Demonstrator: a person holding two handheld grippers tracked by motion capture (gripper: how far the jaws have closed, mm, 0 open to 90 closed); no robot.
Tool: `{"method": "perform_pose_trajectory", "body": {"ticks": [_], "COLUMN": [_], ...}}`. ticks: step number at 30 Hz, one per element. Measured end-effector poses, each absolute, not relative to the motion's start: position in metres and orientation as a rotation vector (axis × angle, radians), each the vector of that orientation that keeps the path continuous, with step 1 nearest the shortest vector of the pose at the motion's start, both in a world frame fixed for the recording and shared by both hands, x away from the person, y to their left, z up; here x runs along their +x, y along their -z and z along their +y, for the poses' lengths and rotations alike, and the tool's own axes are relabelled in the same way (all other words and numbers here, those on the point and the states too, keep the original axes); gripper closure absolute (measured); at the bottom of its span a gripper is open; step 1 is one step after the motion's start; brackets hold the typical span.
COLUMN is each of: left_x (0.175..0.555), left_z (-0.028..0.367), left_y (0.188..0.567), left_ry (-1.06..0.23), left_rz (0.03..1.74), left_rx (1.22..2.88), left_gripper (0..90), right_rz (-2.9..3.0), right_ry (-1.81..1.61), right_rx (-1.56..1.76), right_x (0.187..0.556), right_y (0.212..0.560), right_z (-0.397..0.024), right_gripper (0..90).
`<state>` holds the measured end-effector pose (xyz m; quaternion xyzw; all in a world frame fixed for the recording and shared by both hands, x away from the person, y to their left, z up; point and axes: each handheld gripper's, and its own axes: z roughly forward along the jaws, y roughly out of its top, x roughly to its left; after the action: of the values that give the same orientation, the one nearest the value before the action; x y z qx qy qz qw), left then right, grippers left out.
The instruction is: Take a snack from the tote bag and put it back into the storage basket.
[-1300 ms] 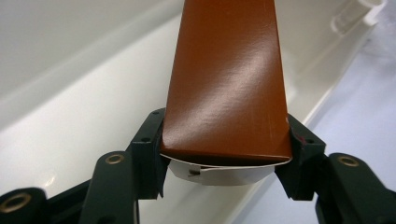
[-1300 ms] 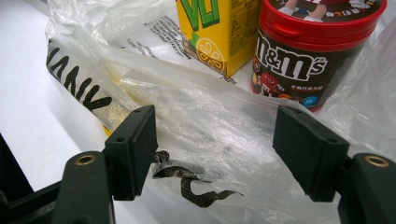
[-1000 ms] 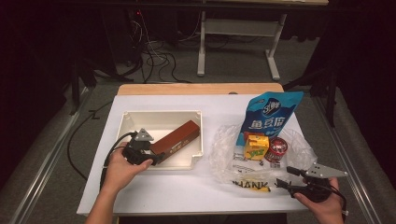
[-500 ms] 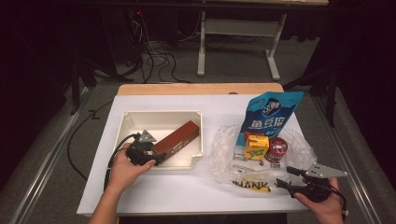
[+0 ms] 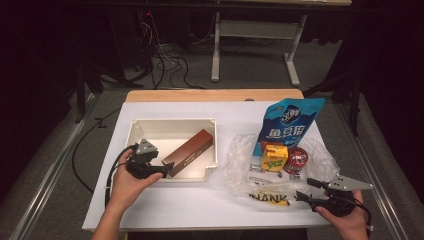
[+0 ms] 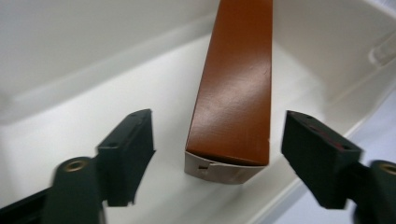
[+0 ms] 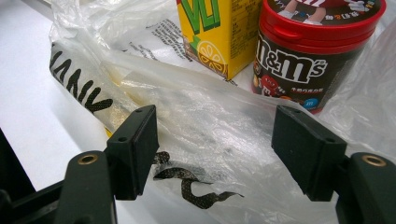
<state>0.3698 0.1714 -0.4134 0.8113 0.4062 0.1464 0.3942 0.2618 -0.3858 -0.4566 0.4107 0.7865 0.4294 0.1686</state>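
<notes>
A long brown box lies at a slant in the cream tray, its near end toward my left gripper. In the left gripper view the box lies ahead between the jaws of the left gripper. Those jaws have just been opening, and there is a gap on each side of the box. My right gripper stands open at the front right, over the crinkled clear plastic bag. Nothing is pinched in the right gripper.
On the bag stand a yellow drink carton and a red-lidded M&M's tub, both close ahead in the right gripper view. A blue snack pouch stands behind them. The white tabletop lies bare along its front.
The left gripper's jaws have spread wider around the brown box's near end, and that hand has shifted slightly. The right hand and gripper have stayed still.
</notes>
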Motion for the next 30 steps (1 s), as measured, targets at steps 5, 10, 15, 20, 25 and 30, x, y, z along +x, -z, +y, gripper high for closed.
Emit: {"method": "perform_pose_trajectory", "body": {"ticks": [5, 10, 15, 20, 25, 30], "left_x": [0.35, 0.337, 0.337, 0.345, 0.354, 0.367], "left_z": [0.176, 0.171, 0.159, 0.155, 0.158, 0.158], "left_y": [0.413, 0.425, 0.434, 0.436, 0.437, 0.437], "left_ry": [-0.337, -0.26, -0.266, -0.294, -0.334, -0.36], "left_rz": [1.05, 1.107, 1.145, 1.168, 1.226, 1.282], "left_rx": [2.009, 1.996, 2.013, 2.015, 1.986, 1.96], "left_gripper": [70.0, 90.0, 90.0, 90.0, 90.0, 90.0], "right_rz": [2.234, 2.23, 2.229, 2.231, 2.234, 2.233], "right_ry": [-1.226, -1.228, -1.228, -1.229, -1.225, -1.222], "right_rx": [1.169, 1.164, 1.161, 1.16, 1.154, 1.162], "right_x": [0.261, 0.261, 0.261, 0.261, 0.261, 0.261], "right_y": [0.456, 0.455, 0.455, 0.455, 0.455, 0.455], "right_z": [-0.386, -0.386, -0.387, -0.386, -0.385, -0.385], "right_gripper": [32.2, 32.2, 32.3, 32.3, 32.4, 32.4]}}
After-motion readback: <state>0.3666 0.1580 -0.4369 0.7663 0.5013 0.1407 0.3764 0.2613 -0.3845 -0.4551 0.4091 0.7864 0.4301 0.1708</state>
